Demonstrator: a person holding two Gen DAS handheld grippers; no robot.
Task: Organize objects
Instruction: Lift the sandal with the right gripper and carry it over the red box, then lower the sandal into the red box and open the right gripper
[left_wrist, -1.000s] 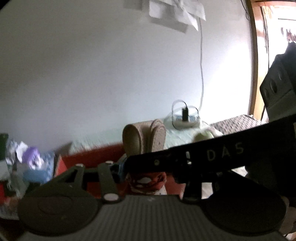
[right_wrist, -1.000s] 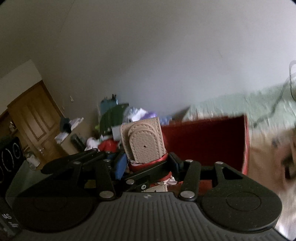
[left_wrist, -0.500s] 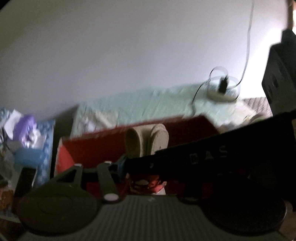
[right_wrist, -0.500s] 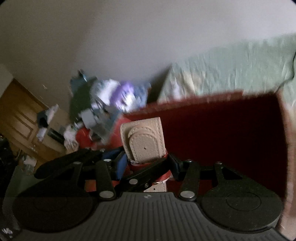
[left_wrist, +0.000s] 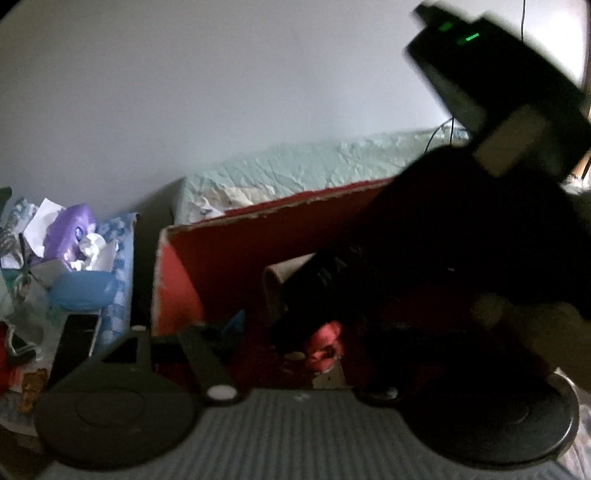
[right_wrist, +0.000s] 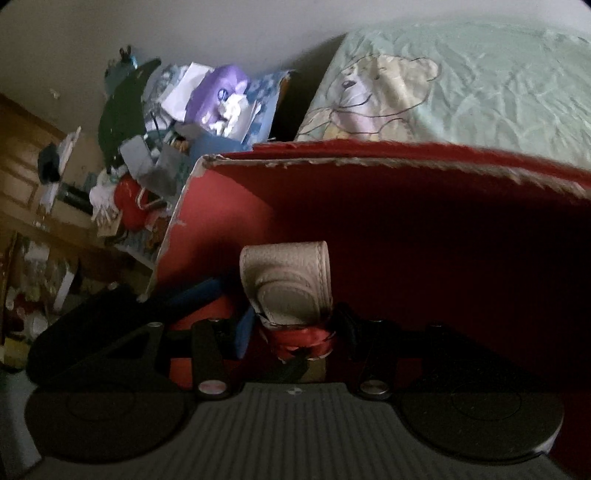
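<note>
- The right gripper is sitting closed on a beige leather strap, its fingers pinching a red glossy part at the strap's base; the strap's rounded, stitched end is standing up between the fingers.
- A blue finger pad is showing just left of the strap, while the right-hand finger is lying mostly in shadow.
- The held strap is hanging inside the red cardboard box, below its frayed rim; the box floor is too dark to read.
- Beyond the box, a pale green bedcover printed with a bear is stretching away, and a cluttered pile with something purple on top is sitting to the left.
- The left gripper is pointing into the same red box, but the other device's black body, blurred and with green lights near its top, is covering most of the view.
- Only the left finger's linkage and a blue pad tip are showing; whether this gripper is open or closed cannot be told.
- A sliver of the beige strap and a reddish patch are peeking out from under the black body; whether the left fingers are touching them is unclear.
</note>
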